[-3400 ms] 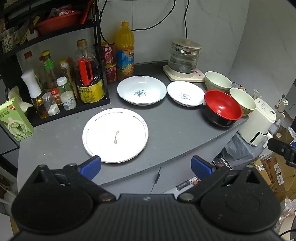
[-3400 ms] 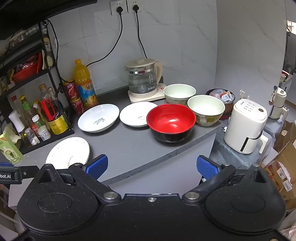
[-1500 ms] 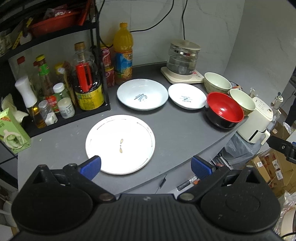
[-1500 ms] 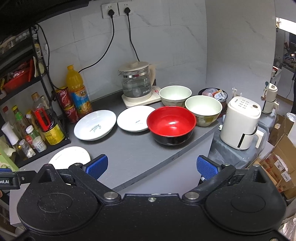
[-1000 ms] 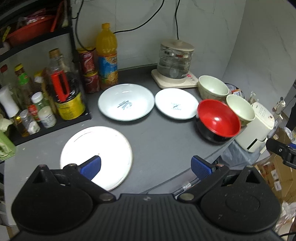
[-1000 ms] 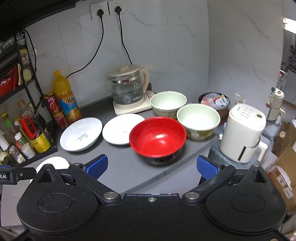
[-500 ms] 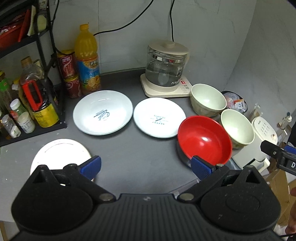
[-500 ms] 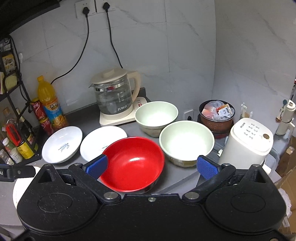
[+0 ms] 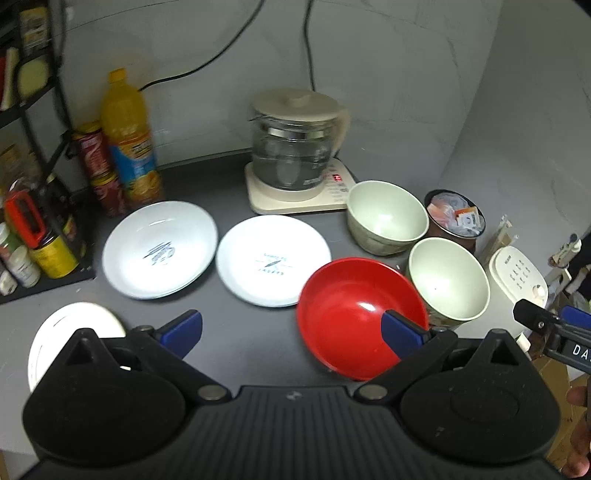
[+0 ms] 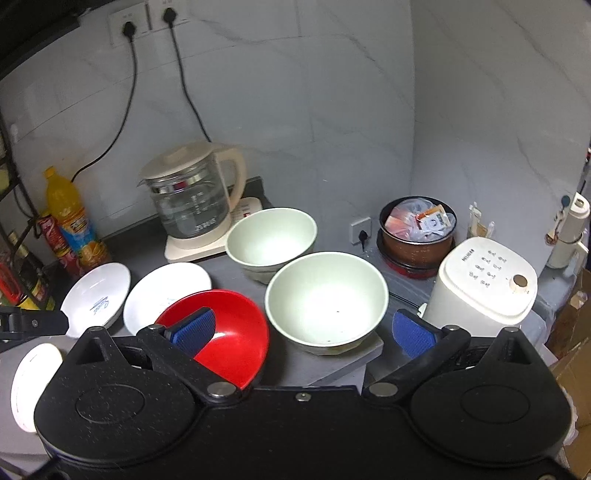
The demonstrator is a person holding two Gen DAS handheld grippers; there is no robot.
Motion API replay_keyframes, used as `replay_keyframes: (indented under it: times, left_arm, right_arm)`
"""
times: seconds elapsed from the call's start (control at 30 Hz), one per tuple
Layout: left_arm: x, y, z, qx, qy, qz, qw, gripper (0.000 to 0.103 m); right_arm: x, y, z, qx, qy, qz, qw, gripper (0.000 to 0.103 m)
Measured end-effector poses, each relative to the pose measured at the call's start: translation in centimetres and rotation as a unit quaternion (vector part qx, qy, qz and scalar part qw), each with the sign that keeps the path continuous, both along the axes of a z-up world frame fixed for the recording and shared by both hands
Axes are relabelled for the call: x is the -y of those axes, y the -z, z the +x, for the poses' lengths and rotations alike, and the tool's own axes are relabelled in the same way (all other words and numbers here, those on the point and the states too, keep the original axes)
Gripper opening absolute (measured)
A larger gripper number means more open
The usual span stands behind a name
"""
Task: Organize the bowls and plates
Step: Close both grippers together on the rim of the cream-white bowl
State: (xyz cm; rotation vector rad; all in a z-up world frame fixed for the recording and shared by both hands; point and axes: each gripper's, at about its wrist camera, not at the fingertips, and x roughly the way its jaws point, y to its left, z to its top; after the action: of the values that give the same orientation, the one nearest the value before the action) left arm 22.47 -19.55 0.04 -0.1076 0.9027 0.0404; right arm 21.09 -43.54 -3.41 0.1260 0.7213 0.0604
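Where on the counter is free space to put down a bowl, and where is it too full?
Bare counter shows at the front, between the flat plate and the red bowl, below the two white dishes. A smaller patch lies between the orange bottle and the kettle. The right end is crowded: the red bowl and two pale bowls stand close together.

A pale marble-patterned wall [image 10: 295, 110] wraps round the corner behind a dark grey table [image 9: 229, 184]. Two black cables [image 10: 184, 74] run down from wall sockets [image 10: 144, 18] near the top of the right wrist view. A black metal shelf rack [image 9: 44, 110] stands at the table's left end, crowded with bottles and tins (blurred in the left wrist view). Another socket [image 10: 360, 229] sits low on the wall. Cardboard boxes [image 10: 576, 314] lie below the table's right end. The light is dim and cool.
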Motion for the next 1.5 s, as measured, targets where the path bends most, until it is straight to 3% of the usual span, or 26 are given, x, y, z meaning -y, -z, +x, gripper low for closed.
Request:
replay_keyframes:
  times: [0.37,0.5,0.9,1.03,1.5]
  left_arm:
    - [3.6,2.8,7.3,-0.023,0.076,-0.02,0.9967,0.1]
    - [5.4,3.3,10.0,-0.021,0.114,-0.026,0.9929,0.097]
    - [9.3,7.1,16.9,-0.062,0.186,-0.062,0.9786,0.066]
    - [10.4,9.1,18.9,-0.089,0.203,-0.067,0.9729,0.051]
    - [13.3,14.3,23.5,-0.162,0.225,-0.071,0.9582,0.022]
  right_arm:
    - [3.6,1.9,2.7,-0.014,0.063,0.041,0.997,0.103]
    - [4.4,2.8,3.8,-0.025,0.089,0.041,0.995,0.094]
    - [6.4,6.8,6.8,-0.083,0.149,0.08,0.982,0.059]
    - [6.8,8.0,8.0,-0.101,0.158,0.098,0.977,0.048]
    - [7.1,11.5,11.0,-0.154,0.168,0.134,0.964,0.029]
